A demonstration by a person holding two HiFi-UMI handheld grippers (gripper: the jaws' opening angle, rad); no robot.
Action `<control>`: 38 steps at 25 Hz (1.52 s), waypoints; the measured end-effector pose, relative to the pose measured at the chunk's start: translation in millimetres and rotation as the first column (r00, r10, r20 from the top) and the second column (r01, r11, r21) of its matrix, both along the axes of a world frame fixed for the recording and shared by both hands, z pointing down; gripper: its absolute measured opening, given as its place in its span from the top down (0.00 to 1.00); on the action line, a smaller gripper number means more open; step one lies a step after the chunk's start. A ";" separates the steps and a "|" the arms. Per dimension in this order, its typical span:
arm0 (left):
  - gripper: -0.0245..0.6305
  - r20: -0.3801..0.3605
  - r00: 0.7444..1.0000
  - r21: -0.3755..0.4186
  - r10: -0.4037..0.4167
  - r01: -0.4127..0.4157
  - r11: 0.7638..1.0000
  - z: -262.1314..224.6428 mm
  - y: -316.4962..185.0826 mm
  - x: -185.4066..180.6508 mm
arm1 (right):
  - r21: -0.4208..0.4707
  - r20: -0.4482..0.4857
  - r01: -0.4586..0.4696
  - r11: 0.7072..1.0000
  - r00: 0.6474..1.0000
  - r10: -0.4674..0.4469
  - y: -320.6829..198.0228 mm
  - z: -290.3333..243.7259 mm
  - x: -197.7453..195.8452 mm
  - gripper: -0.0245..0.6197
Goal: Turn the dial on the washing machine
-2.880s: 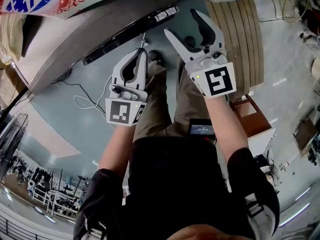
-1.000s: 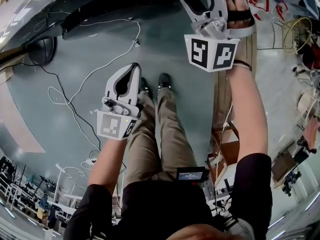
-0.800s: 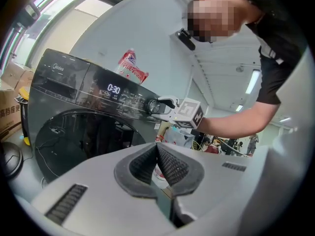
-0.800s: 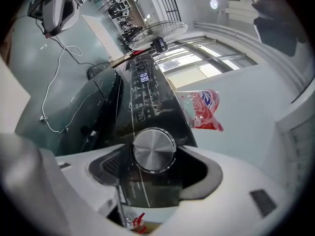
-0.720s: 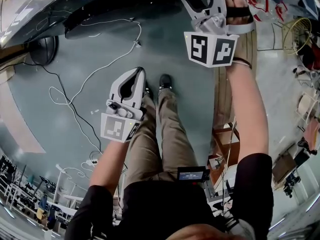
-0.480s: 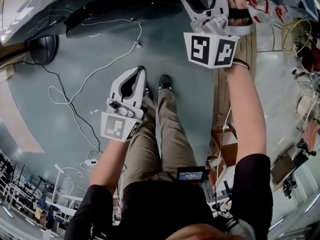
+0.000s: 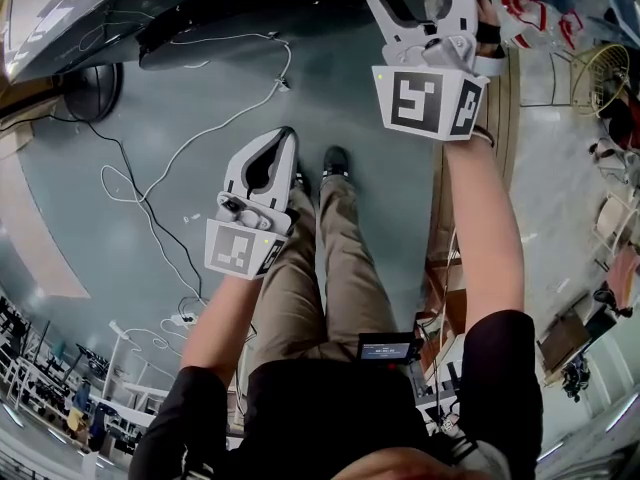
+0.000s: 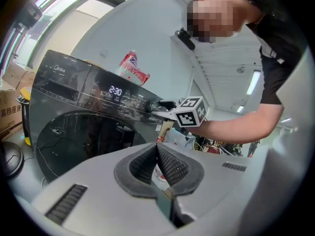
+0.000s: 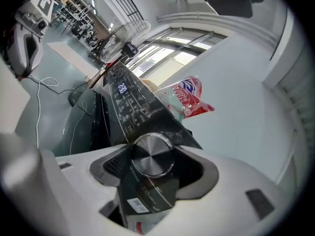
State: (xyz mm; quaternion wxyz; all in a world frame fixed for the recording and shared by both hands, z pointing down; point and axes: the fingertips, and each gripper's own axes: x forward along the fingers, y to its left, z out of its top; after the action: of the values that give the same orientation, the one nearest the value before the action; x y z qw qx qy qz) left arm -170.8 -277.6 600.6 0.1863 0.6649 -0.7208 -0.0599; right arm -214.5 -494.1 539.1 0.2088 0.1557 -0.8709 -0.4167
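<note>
Trailing white cables (image 7: pixel 228 117) cross the grey-green floor (image 7: pixel 370 98).

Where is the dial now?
The dial sits mid right gripper view, on the control panel, between the jaws of the right tool, which have just been closing.

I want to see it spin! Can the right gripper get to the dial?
Likely yes: the dial already sits between the right gripper's jaws, which have just been closing; nothing blocks it.
</note>
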 end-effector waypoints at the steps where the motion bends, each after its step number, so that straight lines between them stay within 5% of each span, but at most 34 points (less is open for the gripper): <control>1: 0.97 0.000 1.000 0.000 -0.001 0.001 1.000 0.1 0.3 0.0 | -0.017 0.008 -0.005 1.000 1.000 0.005 0.0 -0.1 0.5 0.53; 21: 0.97 -0.021 1.000 -0.020 -0.018 0.018 1.000 3.3 4.1 -7.9 | -0.310 0.180 -0.027 0.950 0.980 0.087 -2.0 -8.9 -2.0 0.54; 30: 0.97 -0.026 0.999 -0.009 -0.019 0.019 1.000 -1.3 3.5 -8.2 | -0.519 0.277 -0.026 0.854 0.940 0.197 -5.5 -8.0 2.9 0.54; 38: 0.97 -0.016 0.999 -0.002 -0.039 0.039 0.999 -10.4 4.7 -21.0 | -0.588 0.306 -0.025 0.808 0.918 0.251 -7.8 -10.5 2.0 0.54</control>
State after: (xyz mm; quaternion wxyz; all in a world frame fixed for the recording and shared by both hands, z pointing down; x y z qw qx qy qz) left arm -191.8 -272.9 590.2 0.1916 0.6500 -0.7323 -0.0681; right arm -212.5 -502.0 528.6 0.1084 0.2254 -0.9648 -0.0819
